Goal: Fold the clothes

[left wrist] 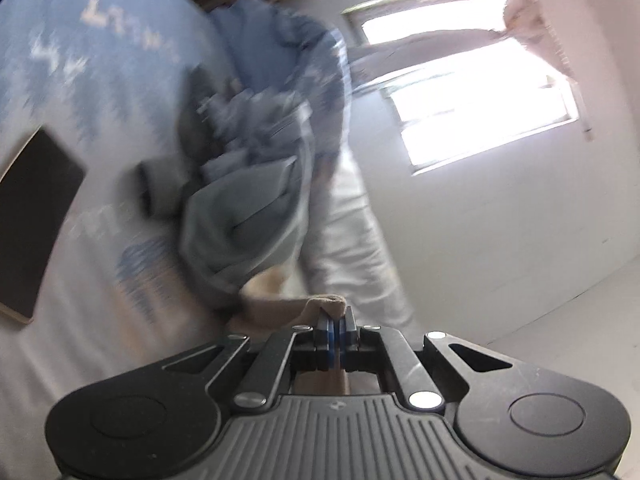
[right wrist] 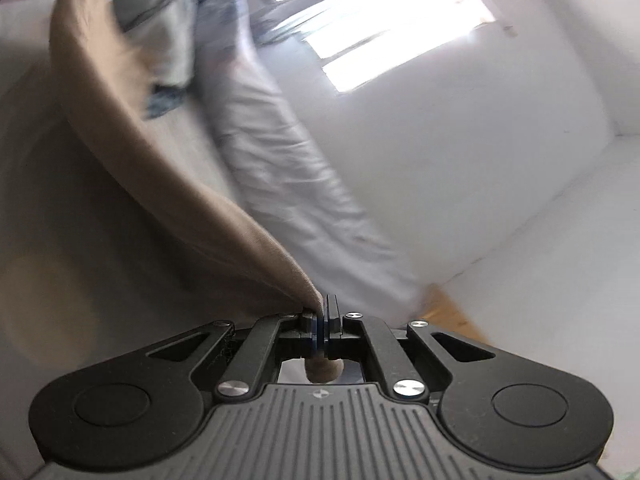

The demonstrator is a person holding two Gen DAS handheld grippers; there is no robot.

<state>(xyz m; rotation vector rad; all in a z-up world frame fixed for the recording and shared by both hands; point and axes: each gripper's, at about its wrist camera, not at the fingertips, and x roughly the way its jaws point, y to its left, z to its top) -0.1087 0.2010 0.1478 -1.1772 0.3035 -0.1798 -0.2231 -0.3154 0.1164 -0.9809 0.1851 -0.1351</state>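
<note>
Both views are heavily motion-blurred and steeply tilted. The left gripper (left wrist: 335,330) has its jaws pressed together on a fold of the tan garment (left wrist: 324,303), a little cloth bunched above the fingertips and more showing behind them. The right gripper (right wrist: 323,326) is likewise clamped on the tan garment (right wrist: 168,184), which sweeps away from its jaws in a long taut band toward the upper left of that view, a small tuft poking out behind the pads. Around the work: a heap of blue-grey clothes (left wrist: 256,152) lies on a pale bedsheet (left wrist: 100,80) printed with blue and white figures; a dark flat pad (left wrist: 32,220) rests on the sheet at the left edge, partly cut off. In the right wrist view a light folded cloth (right wrist: 168,44) and further blue garments (right wrist: 224,12) sit beyond the tan band, which screens much of the bed. A bright window (left wrist: 472,112) in a white wall (left wrist: 500,240) is overexposed. The sheet's printed marks cannot be read. A strip of wooden floor (right wrist: 448,312) shows near the right gripper.
</note>
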